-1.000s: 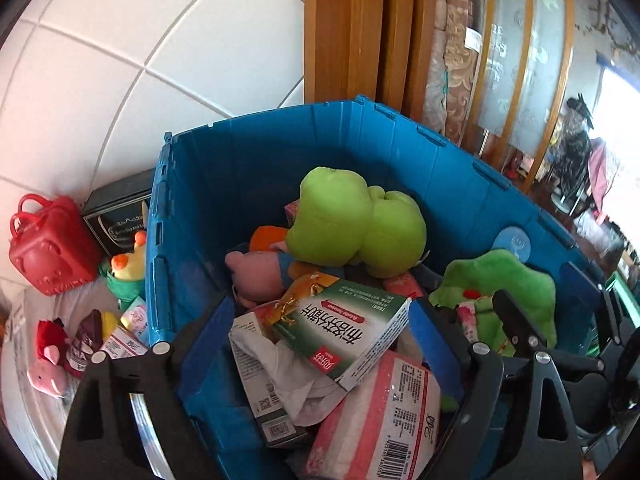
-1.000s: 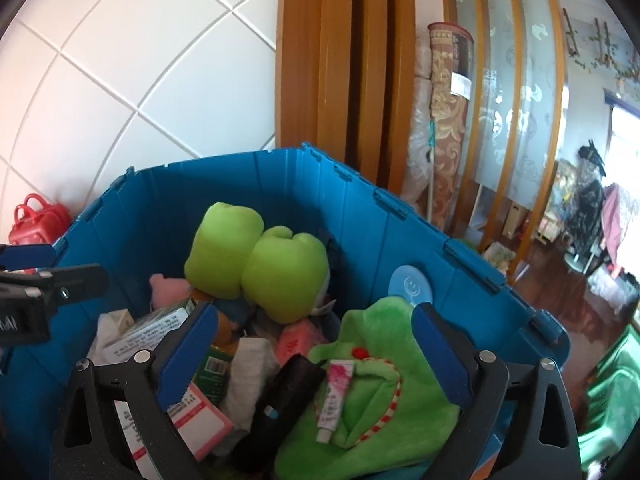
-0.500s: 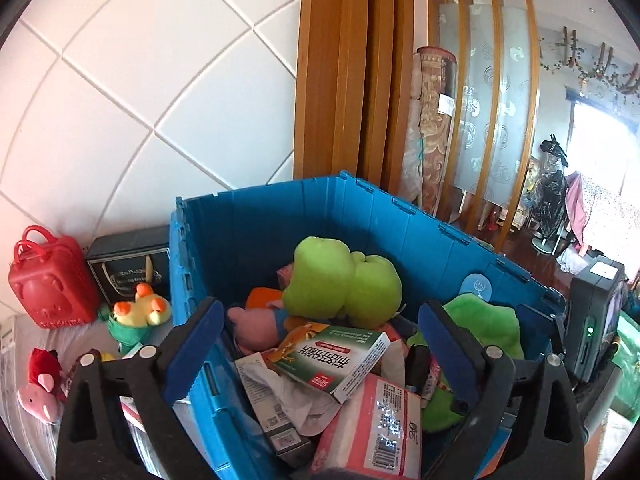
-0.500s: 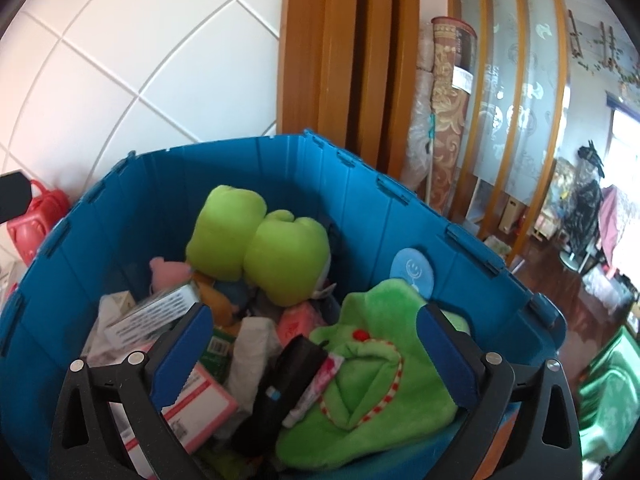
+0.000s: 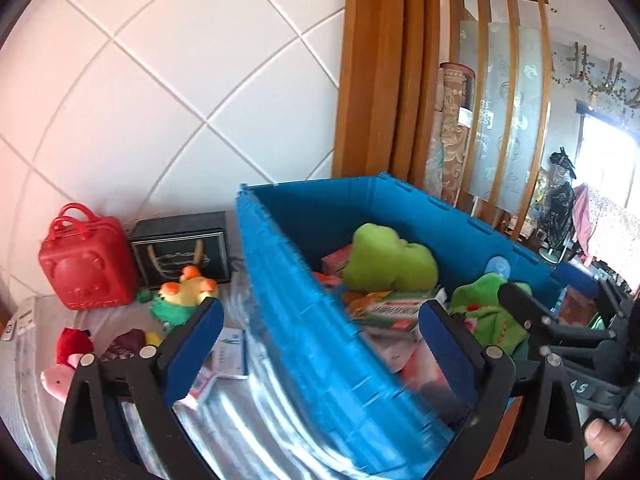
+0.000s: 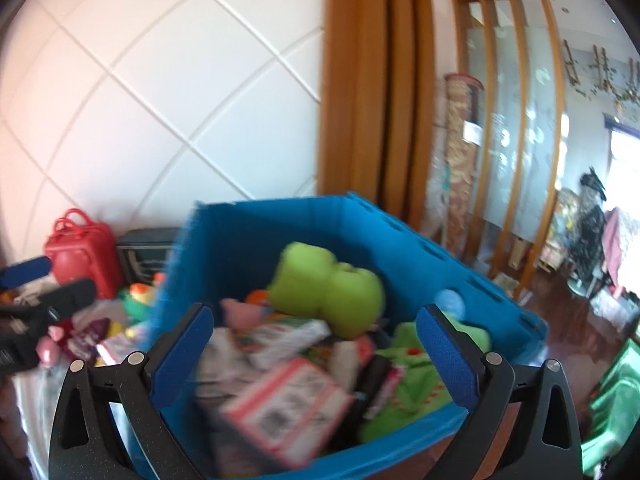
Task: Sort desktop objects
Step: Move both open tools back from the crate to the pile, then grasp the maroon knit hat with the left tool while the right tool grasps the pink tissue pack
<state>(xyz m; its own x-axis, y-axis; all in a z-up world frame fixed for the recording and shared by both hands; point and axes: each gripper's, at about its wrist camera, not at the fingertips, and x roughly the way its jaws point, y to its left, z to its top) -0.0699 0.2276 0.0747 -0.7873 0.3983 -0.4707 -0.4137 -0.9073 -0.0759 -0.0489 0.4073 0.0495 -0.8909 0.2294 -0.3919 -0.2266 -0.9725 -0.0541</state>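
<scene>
A blue crate (image 5: 304,320) (image 6: 404,236) holds a light green plush (image 5: 384,260) (image 6: 328,288), a darker green frog plush (image 5: 488,312) (image 6: 416,380), a green medicine box (image 5: 392,308) and red-and-white boxes (image 6: 280,404). My left gripper (image 5: 320,344) is open and empty, straddling the crate's left wall from above. My right gripper (image 6: 312,352) is open and empty above the crate's contents. The right wrist view is blurred. On the table left of the crate lie a duck toy (image 5: 184,292), a pink toy (image 5: 56,376) and small packets (image 5: 228,352).
A red toy suitcase (image 5: 88,264) and a black box (image 5: 180,248) stand against the white tiled wall. Wooden panels (image 5: 380,80) rise behind the crate. The table (image 5: 240,420) has a shiny covering. The right gripper's body (image 5: 568,340) shows at the right edge.
Both grippers have pulled back and up from the crate. The left one has shifted left, so the table's toys come into view. Both stay open.
</scene>
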